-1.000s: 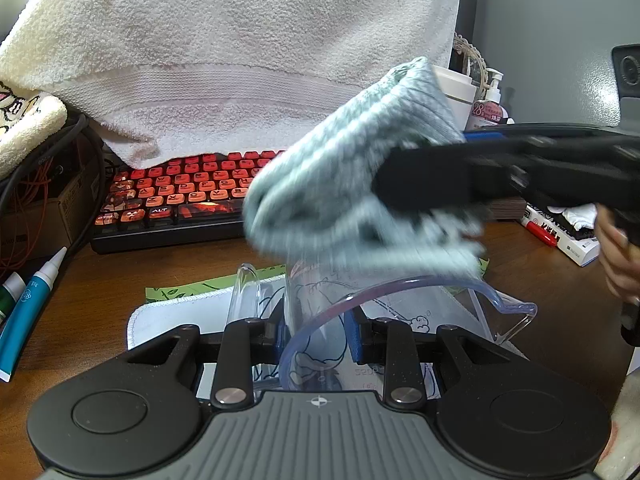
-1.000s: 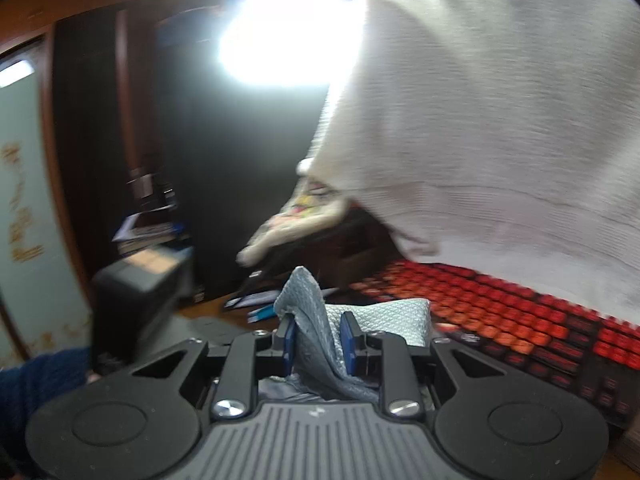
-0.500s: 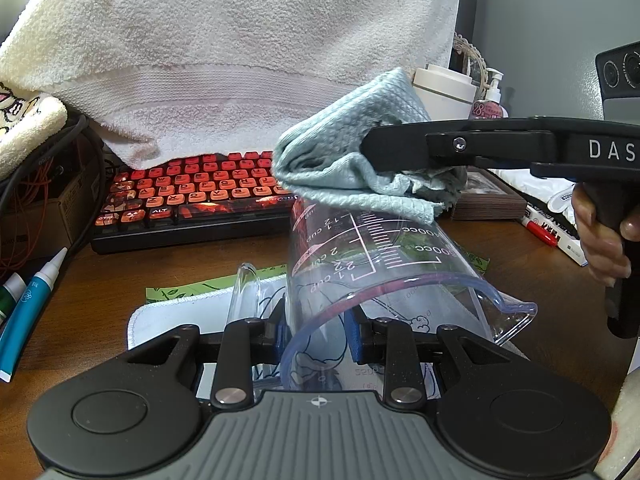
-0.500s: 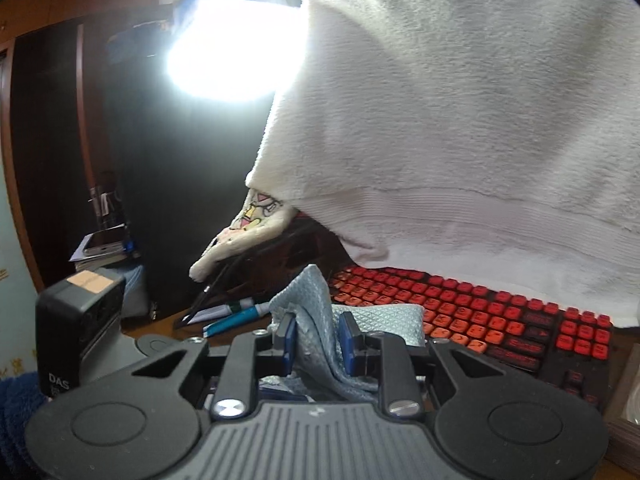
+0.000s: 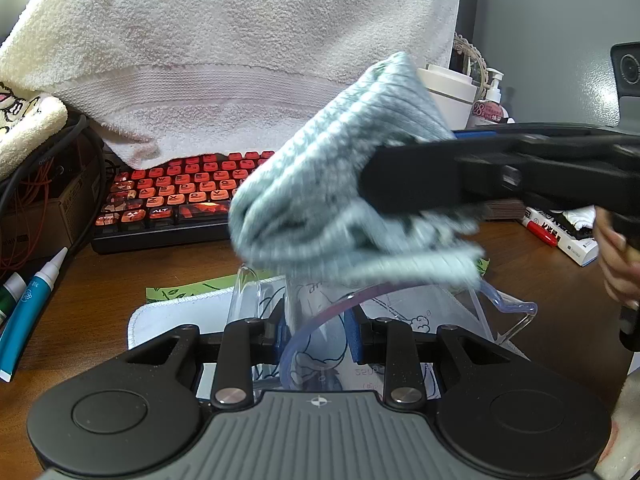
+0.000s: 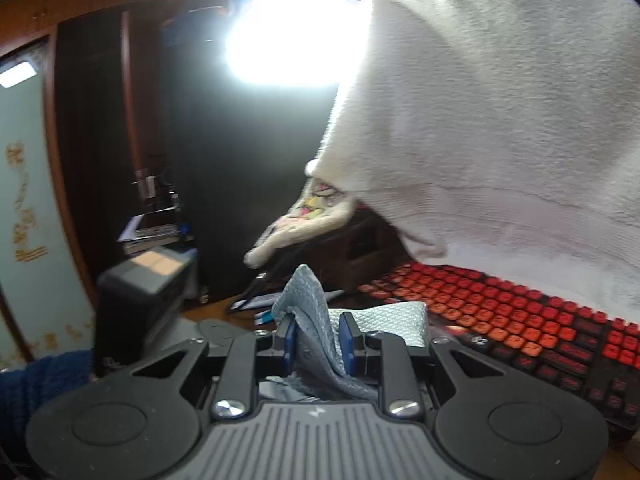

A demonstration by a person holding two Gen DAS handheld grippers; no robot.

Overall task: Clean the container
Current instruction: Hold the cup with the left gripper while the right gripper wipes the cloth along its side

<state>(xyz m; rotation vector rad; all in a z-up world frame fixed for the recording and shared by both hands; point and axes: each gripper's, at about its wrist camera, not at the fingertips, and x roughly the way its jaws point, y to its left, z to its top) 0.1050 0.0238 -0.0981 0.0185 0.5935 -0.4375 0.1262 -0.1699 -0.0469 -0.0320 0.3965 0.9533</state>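
My left gripper point(image 5: 316, 332) is shut on the near wall of a clear plastic measuring jug point(image 5: 500, 312), which lies tilted with its spout to the right over a white mat point(image 5: 160, 320). A grey-blue waffle cloth point(image 5: 320, 200) covers the jug's upper side, blurred by motion. In the left wrist view my right gripper point(image 5: 376, 184) comes in from the right, shut on that cloth. The right wrist view shows the cloth point(image 6: 316, 320) bunched between the blue pads point(image 6: 289, 340) of the right gripper point(image 6: 318, 338). The jug is hidden there.
A red-keyed keyboard point(image 5: 168, 196) lies behind the jug under a hanging white towel point(image 5: 240, 60). Tubes point(image 5: 28, 296) lie at the left. Bottles point(image 5: 452, 92), a marker point(image 5: 540, 232) and a box stand at the right. A hand point(image 5: 616, 260) holds the right gripper.
Half a second ago the cloth was higher and further right, and the jug's markings showed. Now the right gripper has swept it back left and down over the jug. The left gripper has kept still.
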